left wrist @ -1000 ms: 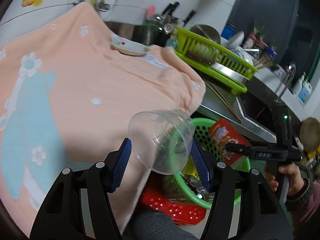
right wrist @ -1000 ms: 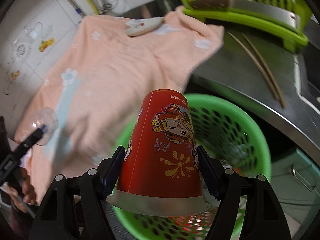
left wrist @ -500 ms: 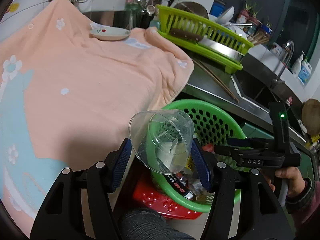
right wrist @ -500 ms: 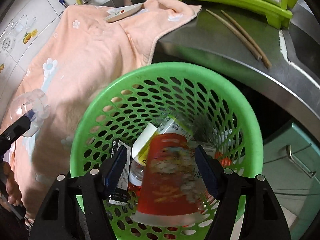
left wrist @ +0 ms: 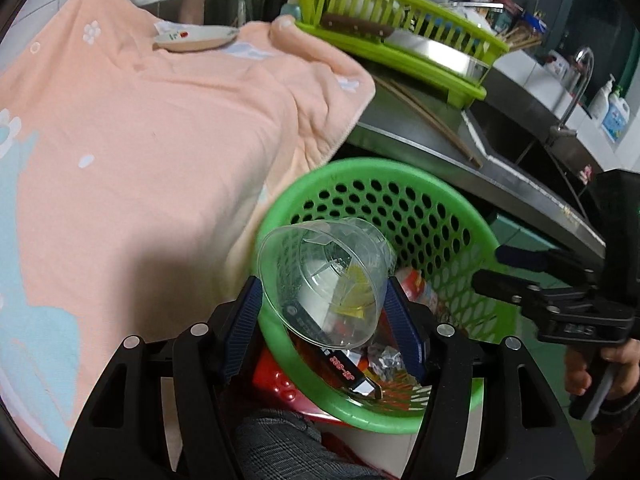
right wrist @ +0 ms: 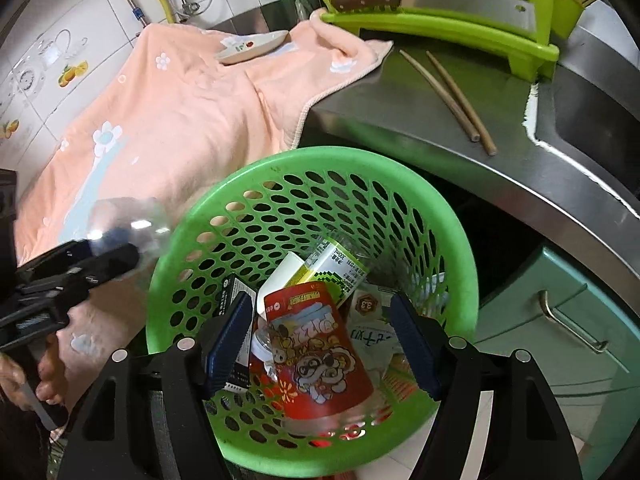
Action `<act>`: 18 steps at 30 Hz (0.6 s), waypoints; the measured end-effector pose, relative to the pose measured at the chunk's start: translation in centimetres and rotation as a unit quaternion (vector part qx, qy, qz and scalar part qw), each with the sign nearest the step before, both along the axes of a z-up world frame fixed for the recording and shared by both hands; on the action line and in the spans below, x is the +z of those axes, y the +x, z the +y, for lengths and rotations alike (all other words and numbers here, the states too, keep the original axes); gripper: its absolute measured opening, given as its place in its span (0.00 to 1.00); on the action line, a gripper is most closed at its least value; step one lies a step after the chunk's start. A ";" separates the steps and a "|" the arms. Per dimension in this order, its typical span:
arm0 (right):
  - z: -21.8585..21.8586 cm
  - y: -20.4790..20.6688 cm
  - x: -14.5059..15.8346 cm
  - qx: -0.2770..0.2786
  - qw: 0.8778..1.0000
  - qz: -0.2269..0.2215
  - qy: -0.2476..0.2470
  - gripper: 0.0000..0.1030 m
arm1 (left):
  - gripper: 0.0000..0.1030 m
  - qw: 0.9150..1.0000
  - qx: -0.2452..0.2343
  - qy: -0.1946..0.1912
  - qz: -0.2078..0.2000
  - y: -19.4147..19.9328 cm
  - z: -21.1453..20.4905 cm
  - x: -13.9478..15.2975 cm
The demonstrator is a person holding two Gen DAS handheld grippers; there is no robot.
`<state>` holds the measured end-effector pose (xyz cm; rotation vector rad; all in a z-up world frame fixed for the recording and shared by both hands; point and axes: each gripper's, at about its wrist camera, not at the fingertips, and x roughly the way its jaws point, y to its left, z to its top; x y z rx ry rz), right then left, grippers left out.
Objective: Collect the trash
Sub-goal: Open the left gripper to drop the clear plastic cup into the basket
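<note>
A clear plastic cup (left wrist: pixel 324 276) lies tilted between the blue pads of my left gripper (left wrist: pixel 320 284), which is shut on it just above the near-left rim of the green perforated basket (left wrist: pixel 400 168). In the right wrist view the same cup (right wrist: pixel 124 220) shows as a blur at the left. My right gripper (right wrist: pixel 320 300) hangs over the basket (right wrist: pixel 320 160) with its jaws opening. Neither pad touches the red printed paper cup (right wrist: pixel 320 352), which lies below them among a carton, wrappers and other trash. The right gripper (left wrist: pixel 490 266) also shows at the basket's right side.
A peach towel (left wrist: pixel 160 140) with a saucer (left wrist: pixel 196 38) on it drapes over the steel counter (right wrist: pixel 520 168) to the left. Chopsticks (right wrist: pixel 452 100) and a green dish rack (left wrist: pixel 400 20) holding a cleaver lie behind. A green drawer front (right wrist: pixel 560 320) is at the right.
The right gripper let go of the red cup, which dropped into the basket. The left gripper carried the clear cup right and down from over the towel to the basket's rim.
</note>
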<state>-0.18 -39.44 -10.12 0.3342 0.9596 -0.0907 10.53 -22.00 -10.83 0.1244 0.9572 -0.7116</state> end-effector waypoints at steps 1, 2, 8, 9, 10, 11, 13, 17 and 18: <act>0.1 -0.2 0.0 0.000 1.000 -0.001 0.000 0.70 | 0.61 1.000 -0.002 0.003 0.002 -0.1 -0.2 -0.2; 0.2 -0.4 0.0 0.001 1.000 -0.002 -0.002 0.70 | 0.61 1.000 -0.003 0.005 0.004 -0.2 -0.3 -0.5; 1.2 -1.5 0.0 0.005 1.000 -0.006 -0.014 0.72 | 0.66 1.000 -0.008 0.011 0.007 -0.6 -0.7 -0.9; 1.4 -1.6 0.0 0.006 1.000 -0.007 -0.017 0.72 | 0.67 1.000 -0.006 0.011 0.007 -0.6 -0.7 -0.8; 1.7 -1.7 0.0 0.007 1.000 -0.007 -0.021 0.72 | 0.68 1.000 -0.004 0.010 0.006 -0.6 -0.5 -0.8; 1.9 -1.8 0.1 0.008 1.000 -0.008 -0.025 0.73 | 0.69 1.000 -0.001 0.008 0.006 -0.7 -0.3 -0.6; 2.3 -2.0 0.2 0.010 0.999 -0.010 -0.032 0.74 | 0.71 1.000 0.004 0.004 0.004 -0.7 0.1 -0.4; 3.0 -2.5 0.6 0.013 0.999 -0.017 -0.038 0.76 | 0.77 1.000 0.020 0.002 -0.011 -1.0 1.3 0.6; 3.2 -2.6 0.8 0.014 0.999 -0.019 -0.040 0.77 | 0.80 1.000 0.023 0.003 -0.014 -1.1 1.6 0.8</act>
